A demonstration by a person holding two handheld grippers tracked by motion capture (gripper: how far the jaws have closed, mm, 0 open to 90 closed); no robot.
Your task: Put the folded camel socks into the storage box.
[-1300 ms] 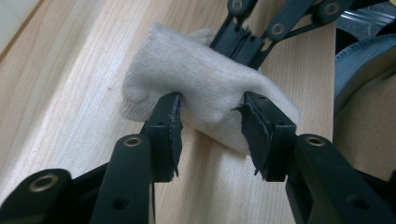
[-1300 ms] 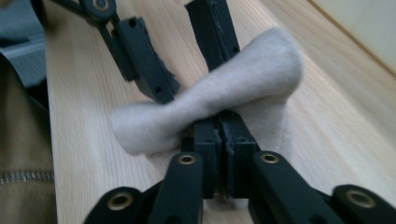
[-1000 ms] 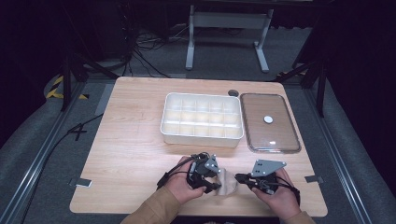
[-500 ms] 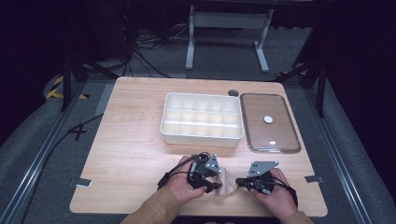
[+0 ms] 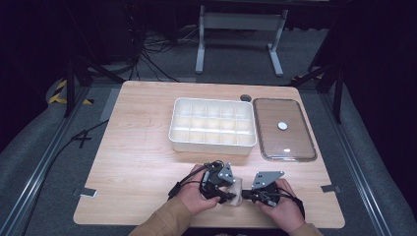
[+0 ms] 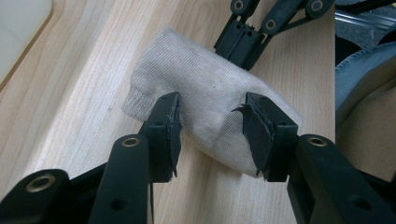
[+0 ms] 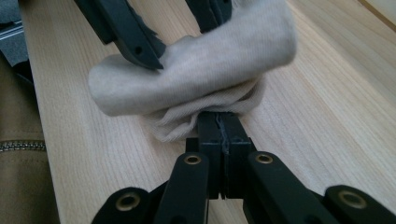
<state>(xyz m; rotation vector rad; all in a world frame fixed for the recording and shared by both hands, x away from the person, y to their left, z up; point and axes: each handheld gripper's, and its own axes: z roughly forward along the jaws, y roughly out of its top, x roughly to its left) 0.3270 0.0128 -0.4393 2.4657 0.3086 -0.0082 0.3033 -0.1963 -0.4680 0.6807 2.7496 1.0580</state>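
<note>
A rolled beige sock lies on the wooden table near its front edge, also visible as the sock in the high view and the sock in the right gripper view. My left gripper stands open, its jaws astride the roll's middle. My right gripper is shut on the sock's folded edge from the opposite side. In the high view the left gripper and the right gripper meet at the sock.
A white compartment tray sits mid-table, with a clear lid lying flat to its right. The table's front edge runs just below the hands. A tan sleeve comes in at the bottom.
The right gripper has shifted left toward the sock and the left gripper. The sock stays at the front edge between both grippers.
</note>
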